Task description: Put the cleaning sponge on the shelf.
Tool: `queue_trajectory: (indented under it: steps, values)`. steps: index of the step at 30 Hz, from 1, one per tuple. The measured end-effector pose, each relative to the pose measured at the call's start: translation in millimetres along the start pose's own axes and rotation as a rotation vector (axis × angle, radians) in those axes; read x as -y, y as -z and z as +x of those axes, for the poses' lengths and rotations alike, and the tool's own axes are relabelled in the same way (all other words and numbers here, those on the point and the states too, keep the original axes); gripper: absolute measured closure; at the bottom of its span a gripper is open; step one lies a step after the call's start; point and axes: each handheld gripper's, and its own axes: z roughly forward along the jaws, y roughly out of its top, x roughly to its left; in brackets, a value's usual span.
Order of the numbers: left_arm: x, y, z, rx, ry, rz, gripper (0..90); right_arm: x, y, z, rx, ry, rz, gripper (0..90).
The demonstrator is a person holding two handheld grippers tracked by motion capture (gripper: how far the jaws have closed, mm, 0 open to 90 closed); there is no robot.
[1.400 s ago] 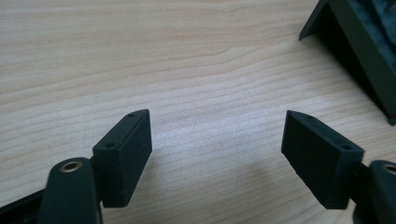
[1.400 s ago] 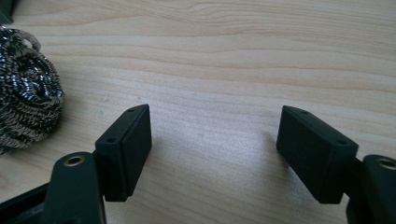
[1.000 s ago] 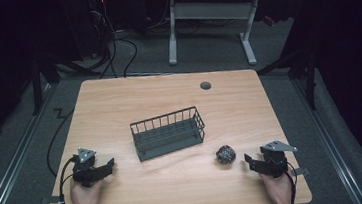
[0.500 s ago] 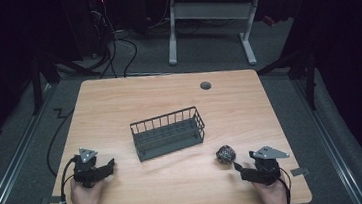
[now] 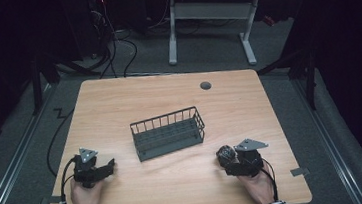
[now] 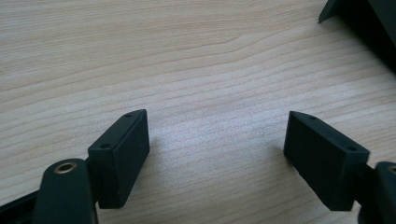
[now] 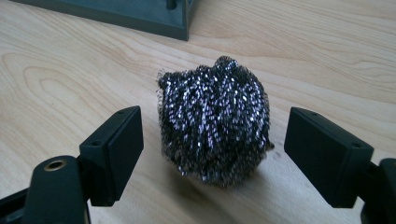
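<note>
Wire basket (image 5: 168, 132), dark grey, rectangular, thin vertical bars and a solid base, sits mid-table and serves as landmark; its corner also shows at the top of the right gripper view (image 7: 140, 16). Scourer (image 7: 215, 119), a rounded ball of tangled steel wool, dark with glinting strands, lies on the table in front of the basket's right end, near it but apart (image 5: 226, 153). Right gripper (image 7: 212, 144) sits low behind the scourer, jaws spread wide with one on each side of the ball and a gap on both sides, neither touching it; the jaws are matte black blocks with small screw holes. In the high view the right gripper (image 5: 240, 162) is held in a hand (image 5: 258, 185) coming in from the near edge, a striped cuff at the wrist, grey three-cornered plate on top. Left gripper (image 5: 97, 170) is well to the left of the basket and nearer the person, held in the other hand (image 5: 85, 199), pointing roughly toward the basket; its jaws (image 6: 217, 154) stand wide apart over bare wood with nothing between them. Table (image 5: 119, 103) is pale wood laminate with visible grain, rounded corners, and a round grommet (image 5: 205, 85) beyond the basket. Room is dim: grey floor, loose cables, a white-legged desk (image 5: 209, 21) behind the table.
</note>
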Motion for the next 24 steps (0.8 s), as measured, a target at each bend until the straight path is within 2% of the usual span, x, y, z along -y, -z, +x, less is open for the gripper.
queue_trajectory:
  steps: [2,5,7,11,15,24]
  values:
    - [0.0,0.0,0.0,0.000,0.000,0.000,22.9,-0.5,-1.7,-0.1,-0.003,-0.004,0.002,21.2]
    - [0.0,0.0,-0.1,0.000,0.001,0.000,23.0,-0.2,-8.8,-2.0,-0.002,-0.013,0.035,27.8]
    - [0.0,0.0,-0.1,0.000,0.001,0.000,22.9,0.2,-9.8,-2.3,-0.006,-0.018,0.031,33.0]
    - [0.0,0.0,-0.1,0.000,0.001,0.000,22.9,-0.4,-9.6,-1.2,0.001,-0.009,0.024,36.6]
    - [0.0,0.0,-0.1,0.000,0.000,0.000,22.9,-0.4,-6.7,-0.7,0.002,0.006,0.017,39.1]
    - [0.0,0.0,-0.2,0.000,0.001,0.000,22.8,-2.1,2.7,-0.9,-0.015,-0.005,-0.006,40.4]
